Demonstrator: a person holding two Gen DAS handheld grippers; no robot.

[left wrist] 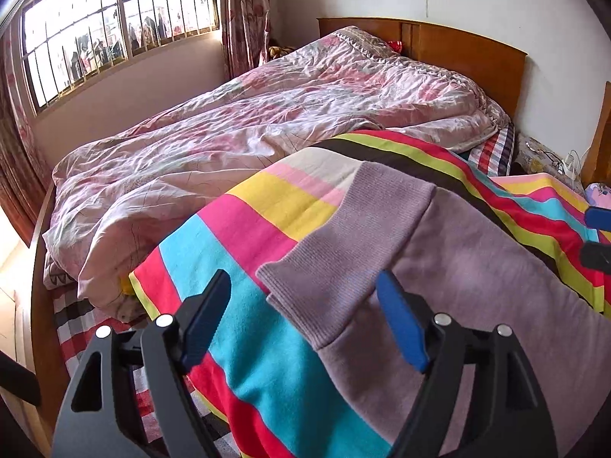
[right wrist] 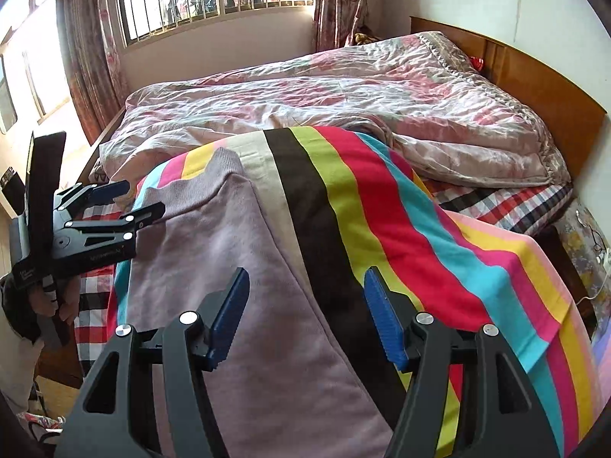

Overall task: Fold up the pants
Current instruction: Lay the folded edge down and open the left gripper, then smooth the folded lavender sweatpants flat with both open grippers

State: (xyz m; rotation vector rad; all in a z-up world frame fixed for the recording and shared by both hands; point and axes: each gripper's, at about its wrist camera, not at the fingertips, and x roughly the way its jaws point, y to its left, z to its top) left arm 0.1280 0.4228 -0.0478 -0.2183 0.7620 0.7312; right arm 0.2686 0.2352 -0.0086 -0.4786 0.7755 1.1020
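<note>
From the left wrist camera, the left gripper [left wrist: 305, 305] stands with its jaws wide and nothing clamped between them; its 2 blue pads [left wrist: 401, 328] hover above the cloth. Below and ahead lie the mauve pants [left wrist: 439, 267], spread flat on a striped blanket [left wrist: 248, 229], their ribbed waistband [left wrist: 343, 236] folded double and pointing toward the head of the bed. The waistband's near corner sits between the 2 pads, untouched. Beyond the blanket a crumpled pink floral quilt [left wrist: 248, 122] covers the bed up to the wooden headboard [left wrist: 458, 49]. A barred window [left wrist: 114, 26] and floral curtain [left wrist: 246, 11] fill the far wall. At the right edge, the tips of the right gripper [left wrist: 597, 236] show.

From the right wrist camera, the right gripper [right wrist: 305, 316] likewise has its jaws wide and empty, above the right edge of the pants [right wrist: 229, 286] where they meet the blanket's [right wrist: 420, 236] dark stripe. At left, the left gripper [right wrist: 126, 202] is seen from the side, jaws parted over the waistband [right wrist: 214, 183], gripped by a person's hand [right wrist: 49, 297]. A checked sheet [right wrist: 508, 206] shows beside the quilt [right wrist: 343, 91].
</note>
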